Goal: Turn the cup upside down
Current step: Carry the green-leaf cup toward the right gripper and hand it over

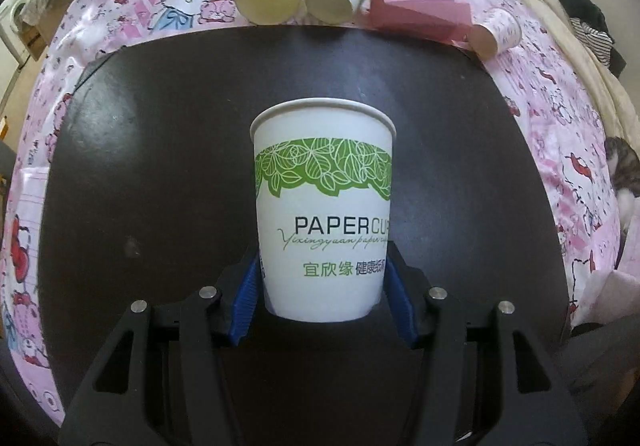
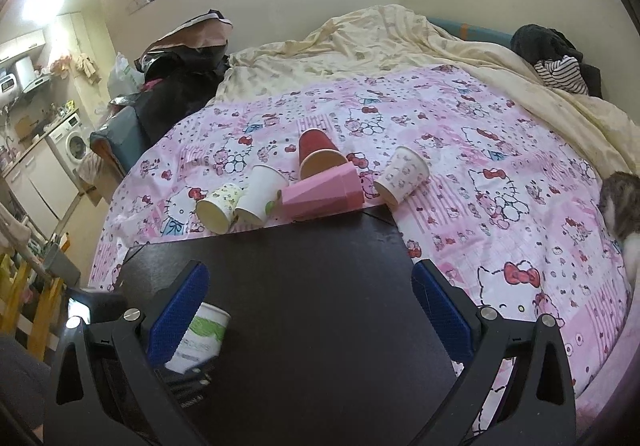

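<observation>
Left tool (image 1: 324, 282): blue pads closed against the lower wall of the white paper cup with the green leaf band and "PAPERCUP" lettering (image 1: 324, 213), one pad on each side near its base. Grip looks snug, not crushing; no dent visible in the wall. From the left wrist view the cup's rim is at 12 o'clock and its base at 6, nearest my wrist, over the dark brown tabletop (image 1: 160, 149). Whether the base rests on the tabletop or hangs just above it I cannot tell. In the right wrist view the same cup (image 2: 202, 330) shows at about 8 o'clock, partly hidden behind the right tool's left finger.

Right tool (image 2: 310, 302): jaws spread wide, nothing between them, aimed across the tabletop toward 12 o'clock.

Beyond the tabletop's far edge, on the pink cartoon-print bedsheet (image 1: 132, 9), several other cups lie on their sides: a yellowish patterned one (image 2: 218, 207), a plain white one (image 2: 260, 193), a faceted pink one (image 2: 324, 191), a red one (image 2: 318, 157), a small printed one (image 2: 402, 173).

Step in hand, as I judge it: cup grasped, mouth up, flip not yet done. Next move calls for clearance above the tabletop, then a half-turn of my wrist to bring the rim down, a level set-down on the rim, and only then release.
</observation>
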Demonstrator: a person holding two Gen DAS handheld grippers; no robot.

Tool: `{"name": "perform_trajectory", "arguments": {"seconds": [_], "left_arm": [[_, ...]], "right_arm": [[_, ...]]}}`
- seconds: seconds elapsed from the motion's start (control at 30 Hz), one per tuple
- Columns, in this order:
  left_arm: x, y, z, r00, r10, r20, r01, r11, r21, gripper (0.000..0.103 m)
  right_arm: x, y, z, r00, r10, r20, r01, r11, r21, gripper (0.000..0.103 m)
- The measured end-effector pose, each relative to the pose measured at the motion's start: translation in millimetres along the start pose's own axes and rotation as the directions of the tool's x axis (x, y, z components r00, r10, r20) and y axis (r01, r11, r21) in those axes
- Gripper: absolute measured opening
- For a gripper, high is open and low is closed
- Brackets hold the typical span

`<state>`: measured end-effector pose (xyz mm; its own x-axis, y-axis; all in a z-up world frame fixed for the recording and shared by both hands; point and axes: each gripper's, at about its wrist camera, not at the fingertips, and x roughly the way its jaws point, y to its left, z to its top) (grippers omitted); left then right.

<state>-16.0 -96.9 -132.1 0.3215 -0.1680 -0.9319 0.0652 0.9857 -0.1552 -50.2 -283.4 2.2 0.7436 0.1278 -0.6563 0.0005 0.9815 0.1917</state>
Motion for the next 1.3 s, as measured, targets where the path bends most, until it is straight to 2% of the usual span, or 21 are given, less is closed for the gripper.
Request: {"name": "perform_trajectory", "arguments": {"seconds": [0.13, 0.2, 0.23, 0.47, 0.63, 0.87, 0.97, 1.03, 1.1, 1.17, 1.3], "left_arm": [[6.2, -2.1, -4.4, 0.999, -0.022, -0.031, 0.022, 1.000, 0.004, 0.056], [5.9, -1.4, -6.0, 0.999, -0.028, -0.031, 0.029, 1.000, 0.007, 0.067], [3.7, -0.8, -6.5, 0.999, -0.027, -0.024, 0.028, 1.000, 0.007, 0.076], [-26.5, 16.6, -6.2, 0.997, -0.063, -0.042, 0.063, 0.998, -0.001, 0.076], [-68.5, 48.6, -3.9, 1.000, -0.014, 0.014, 0.013, 1.000, 0.022, 0.076], [-110.5, 102.0, 6.9, 0.993, 0.054, 0.106, -0.050, 0.998, -0.038, 0.076], [-113.5, 116.6, 3.7, 0.990, 0.067, 0.127, -0.057, 0.995, -0.082, 0.076], [-108.4, 128.0, -1.4, 0.993, 0.065, 0.103, -0.051, 0.990, -0.133, 0.076], [-102.5, 137.3, -5.5, 0.994, 0.072, 0.079, -0.058, 0.985, -0.164, 0.076], [-101.7, 141.2, -7.4, 0.995, 0.074, 0.065, -0.061, 0.982, -0.178, 0.076], [-103.6, 153.8, -10.8, 0.997, 0.049, 0.063, -0.034, 0.973, -0.227, 0.076]], "right_arm": [[-0.5, -4.2, 0.6, 1.000, 0.002, 0.004, -0.002, 1.000, 0.018, 0.103], [-1.0, -4.0, 1.3, 1.000, 0.003, 0.006, -0.003, 1.000, 0.020, 0.103], [-0.8, -4.1, 1.7, 1.000, 0.006, 0.006, -0.006, 1.000, 0.021, 0.103], [0.8, -2.3, 1.4, 0.999, 0.037, -0.017, -0.037, 0.999, 0.034, 0.103], [3.7, 2.4, -6.6, 0.993, 0.084, -0.078, -0.079, 0.995, 0.060, 0.103], [6.7, 33.7, -34.0, 0.980, 0.111, -0.166, -0.103, 0.993, 0.061, 0.103], [15.4, 53.5, -57.3, 0.969, 0.123, -0.213, -0.112, 0.992, 0.067, 0.102], [23.0, 67.7, -74.5, 0.962, 0.131, -0.238, -0.123, 0.991, 0.051, 0.100], [33.8, 83.3, -88.5, 0.955, 0.136, -0.265, -0.139, 0.990, 0.007, 0.090], [44.5, 94.6, -99.2, 0.952, 0.122, -0.280, -0.137, 0.990, -0.033, 0.087], [61.5, 109.9, -110.5, 0.955, 0.102, -0.279, -0.121, 0.991, -0.053, 0.087]]}}
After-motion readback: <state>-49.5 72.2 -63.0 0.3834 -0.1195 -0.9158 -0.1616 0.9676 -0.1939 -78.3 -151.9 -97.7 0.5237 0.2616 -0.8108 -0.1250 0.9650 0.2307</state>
